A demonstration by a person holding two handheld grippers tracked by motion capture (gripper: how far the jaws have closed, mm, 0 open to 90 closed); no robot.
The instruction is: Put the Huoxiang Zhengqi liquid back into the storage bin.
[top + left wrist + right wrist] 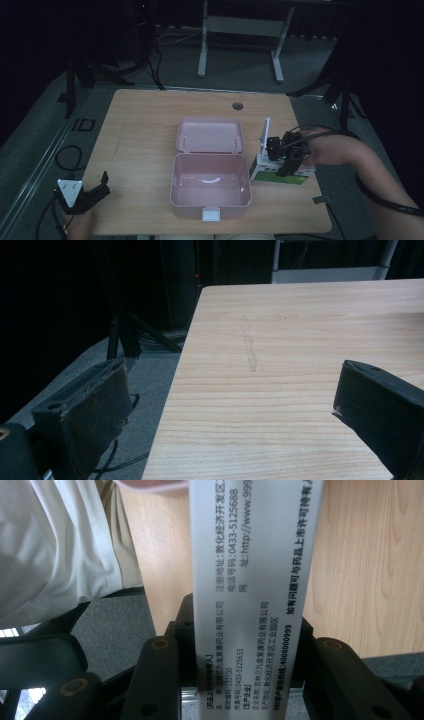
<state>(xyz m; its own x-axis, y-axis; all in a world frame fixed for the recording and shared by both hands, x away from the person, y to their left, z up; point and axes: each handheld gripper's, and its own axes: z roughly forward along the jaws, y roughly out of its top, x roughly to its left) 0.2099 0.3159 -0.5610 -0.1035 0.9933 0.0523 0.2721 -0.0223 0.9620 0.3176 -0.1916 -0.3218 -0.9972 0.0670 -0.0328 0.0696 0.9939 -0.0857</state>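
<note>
One pink case [210, 186], open; two cartons [280, 172].

The counter [145, 130] is a light wood-grain top with rounded corners, filling the middle of the high view. A small round dark grommet [237, 106] sits near its far edge, upper centre of the frame. A pink box [210, 192] rests at lower centre, open, its lid [210, 135] laid back flat on the wood toward the upper part of the frame; a white latch [210, 215] shows on its near wall. Just right of it lies a flat green-and-white packet [292, 177]. In the left gripper view the wood [300, 365] carries a faint long scuff [249, 345] at upper centre.
</note>
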